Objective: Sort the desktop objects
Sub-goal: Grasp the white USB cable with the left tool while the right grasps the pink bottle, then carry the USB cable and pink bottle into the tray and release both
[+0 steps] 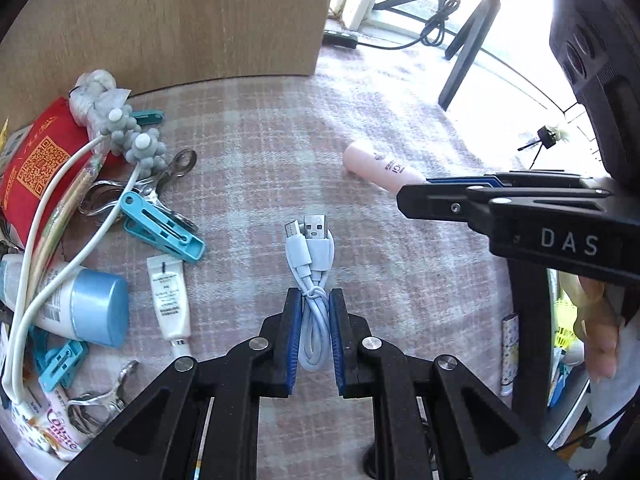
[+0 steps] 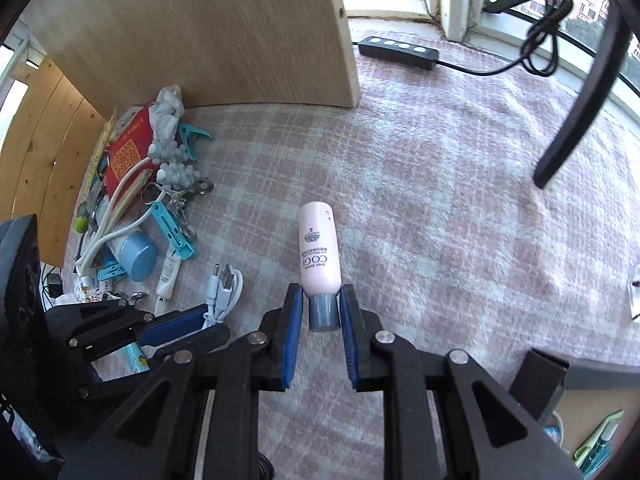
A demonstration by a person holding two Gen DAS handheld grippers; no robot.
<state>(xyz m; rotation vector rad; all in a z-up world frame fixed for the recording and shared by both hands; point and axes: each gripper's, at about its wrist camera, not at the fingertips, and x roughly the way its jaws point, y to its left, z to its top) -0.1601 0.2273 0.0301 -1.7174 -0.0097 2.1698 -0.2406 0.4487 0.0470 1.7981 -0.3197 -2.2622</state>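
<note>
A coiled pale blue USB cable [image 1: 310, 280] lies on the plaid cloth, and my left gripper [image 1: 314, 300] is shut on its looped end. The cable also shows in the right wrist view [image 2: 224, 288], held in the left gripper [image 2: 192, 322]. A pink bottle [image 2: 319, 250] with a grey cap [image 2: 324, 312] lies on the cloth, and my right gripper [image 2: 319, 300] is shut on the cap. In the left wrist view the pink bottle [image 1: 380, 166] sticks out of the right gripper [image 1: 416, 190].
A pile at the left holds blue clothespins [image 1: 160, 228], metal clips [image 1: 168, 176], a blue-capped tube [image 1: 80, 306], a small white tube [image 1: 170, 302], a red packet [image 1: 36, 160] and a white cord [image 1: 48, 240]. A wooden panel [image 2: 224, 32] stands behind. A power strip [image 2: 398, 52] lies by the window.
</note>
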